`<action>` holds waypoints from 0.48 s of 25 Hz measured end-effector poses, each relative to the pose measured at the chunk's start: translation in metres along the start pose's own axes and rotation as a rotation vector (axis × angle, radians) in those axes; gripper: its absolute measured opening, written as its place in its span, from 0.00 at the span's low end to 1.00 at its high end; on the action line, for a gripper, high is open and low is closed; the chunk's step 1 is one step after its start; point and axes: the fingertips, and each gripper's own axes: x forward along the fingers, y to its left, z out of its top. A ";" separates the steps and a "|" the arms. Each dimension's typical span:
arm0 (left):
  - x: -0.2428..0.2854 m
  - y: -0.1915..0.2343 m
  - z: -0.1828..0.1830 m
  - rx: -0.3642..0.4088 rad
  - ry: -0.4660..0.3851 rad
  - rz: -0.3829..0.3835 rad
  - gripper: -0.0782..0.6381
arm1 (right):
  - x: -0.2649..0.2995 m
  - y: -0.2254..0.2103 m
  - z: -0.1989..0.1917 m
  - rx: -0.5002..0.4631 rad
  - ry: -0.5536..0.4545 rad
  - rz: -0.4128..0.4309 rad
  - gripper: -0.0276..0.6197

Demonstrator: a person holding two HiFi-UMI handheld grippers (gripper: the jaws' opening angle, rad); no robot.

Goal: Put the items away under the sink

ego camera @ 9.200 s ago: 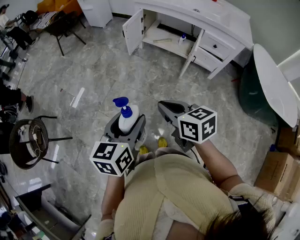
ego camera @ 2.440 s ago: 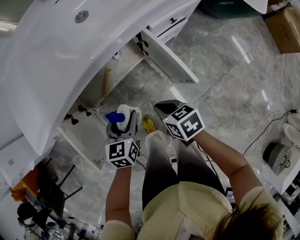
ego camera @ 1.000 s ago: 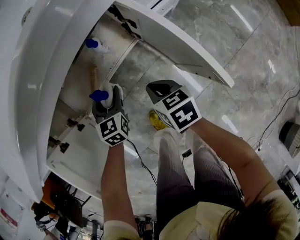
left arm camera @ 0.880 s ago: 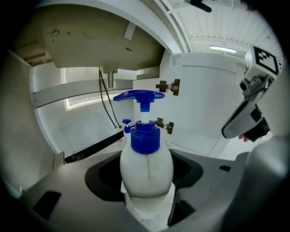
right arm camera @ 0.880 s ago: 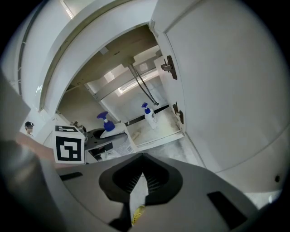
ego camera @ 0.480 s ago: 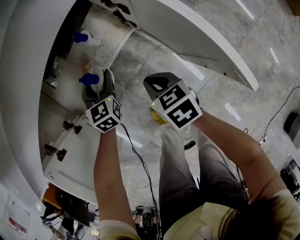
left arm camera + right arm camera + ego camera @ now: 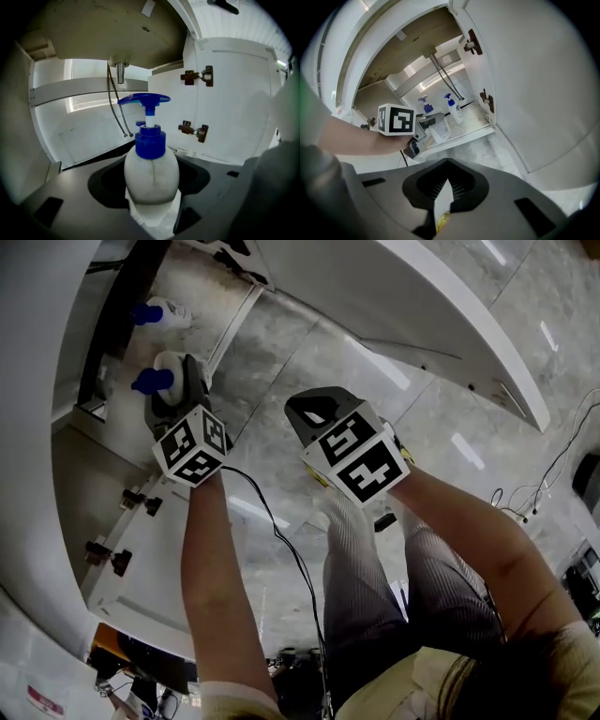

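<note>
Left claw: pinching the pump bottle low on its white body, one jaw on each side. Right claw: jaws pressed together, nothing between them, hanging over the floor in front of the cabinet.

Containers: the cabinet under the sink is open, with its door swung wide on two hinges. A second pump bottle, also white with a blue top, stands inside toward the back near the hoses. My held bottle is opaque, so I cannot tell its fill.

Writing: in the right gripper view the held bottle carries a printed label, too small to read. No other legible text.

Orientation: bottle upright, long axis vertical, blue pump head on top toward the underside of the basin. I cannot tell which way the spout aims.

Position: bottle is at the front of the cabinet opening, over the shelf. Whether its base touches the shelf I cannot tell.
</note>
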 end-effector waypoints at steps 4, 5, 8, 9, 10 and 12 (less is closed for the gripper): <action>0.009 0.006 0.002 -0.033 -0.032 0.023 0.53 | 0.003 -0.006 -0.011 0.012 0.013 -0.005 0.08; 0.011 0.008 0.002 -0.040 -0.037 0.029 0.53 | 0.003 -0.008 -0.014 0.017 0.017 -0.007 0.08; 0.016 0.013 0.001 -0.054 -0.052 0.048 0.53 | 0.005 -0.012 -0.020 0.024 0.022 -0.010 0.08; 0.018 0.014 0.001 -0.059 -0.057 0.052 0.53 | 0.006 -0.013 -0.022 0.025 0.022 -0.012 0.08; 0.020 0.014 0.001 -0.064 -0.062 0.052 0.53 | 0.006 -0.015 -0.023 0.027 0.022 -0.014 0.08; 0.023 0.014 0.000 -0.071 -0.071 0.050 0.53 | 0.008 -0.017 -0.026 0.034 0.021 -0.017 0.08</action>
